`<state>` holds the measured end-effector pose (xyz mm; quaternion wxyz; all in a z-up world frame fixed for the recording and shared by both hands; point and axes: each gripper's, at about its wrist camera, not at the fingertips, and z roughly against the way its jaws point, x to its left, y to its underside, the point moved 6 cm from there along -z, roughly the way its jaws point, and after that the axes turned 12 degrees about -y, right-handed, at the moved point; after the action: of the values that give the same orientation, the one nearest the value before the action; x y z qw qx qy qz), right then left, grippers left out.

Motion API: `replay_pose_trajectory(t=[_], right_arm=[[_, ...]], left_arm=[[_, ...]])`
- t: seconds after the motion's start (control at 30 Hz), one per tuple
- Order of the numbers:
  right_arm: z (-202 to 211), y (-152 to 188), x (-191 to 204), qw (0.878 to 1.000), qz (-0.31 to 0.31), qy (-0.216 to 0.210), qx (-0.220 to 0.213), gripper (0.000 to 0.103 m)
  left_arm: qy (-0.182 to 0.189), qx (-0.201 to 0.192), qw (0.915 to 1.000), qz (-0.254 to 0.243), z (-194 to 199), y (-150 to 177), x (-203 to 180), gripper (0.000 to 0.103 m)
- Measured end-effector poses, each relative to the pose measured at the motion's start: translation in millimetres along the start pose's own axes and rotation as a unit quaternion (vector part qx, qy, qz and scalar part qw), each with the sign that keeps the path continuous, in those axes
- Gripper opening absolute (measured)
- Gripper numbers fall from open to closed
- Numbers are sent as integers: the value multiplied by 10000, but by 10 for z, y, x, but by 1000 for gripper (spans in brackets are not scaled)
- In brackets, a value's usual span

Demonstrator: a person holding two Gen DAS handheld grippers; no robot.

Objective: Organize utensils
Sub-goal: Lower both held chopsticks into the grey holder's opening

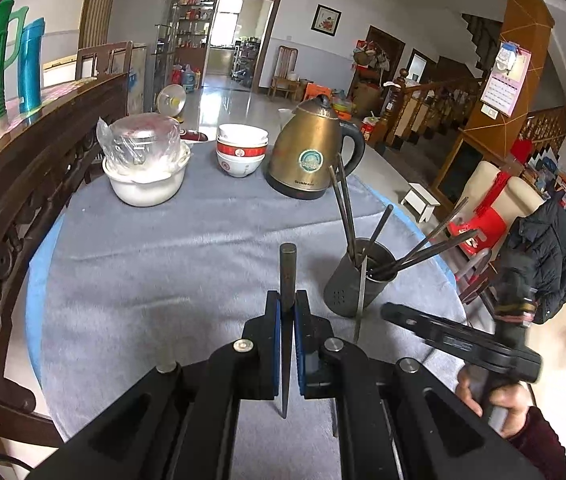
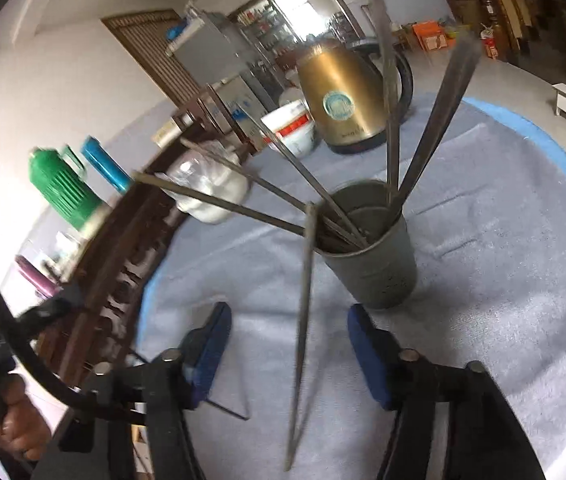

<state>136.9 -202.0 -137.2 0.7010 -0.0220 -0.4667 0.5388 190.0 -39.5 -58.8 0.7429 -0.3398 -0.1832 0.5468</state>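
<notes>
- Left tool (image 1: 287, 312) clamped on one dark chopstick (image 1: 288, 272), pinched mid-shaft, thick end pointing forward over the grey-cloth surface (image 1: 163, 248).
- Right tool (image 2: 289, 344) open; a blurred chopstick (image 2: 303, 320) stands between its pads, apparently loose, upper end at the holder rim.
- Metal chopstick holder (image 2: 375, 264) already carries several sticks, fanned out.
- Judgement: sticks are light, stiff, slick and thin; grip mid-shaft, squarely, or they pivot. The holder could tip if nudged.
</notes>
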Motion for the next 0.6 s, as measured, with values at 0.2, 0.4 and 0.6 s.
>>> replay_pose_trajectory(t=[0.2,0.4,0.6], right_arm=[[-283,-50,-134,9996,-164,131,179,39],[-461,-77,-173,9987,-210,300,346,16],[-294,-93,38,9986,350,375,125,6]], left_arm=[[37,6,10000,-33,20,32,-29,7],[50,10,10000,-77,41,38,-69,7],[51,9,9999,-100,60,39,-97,7]])
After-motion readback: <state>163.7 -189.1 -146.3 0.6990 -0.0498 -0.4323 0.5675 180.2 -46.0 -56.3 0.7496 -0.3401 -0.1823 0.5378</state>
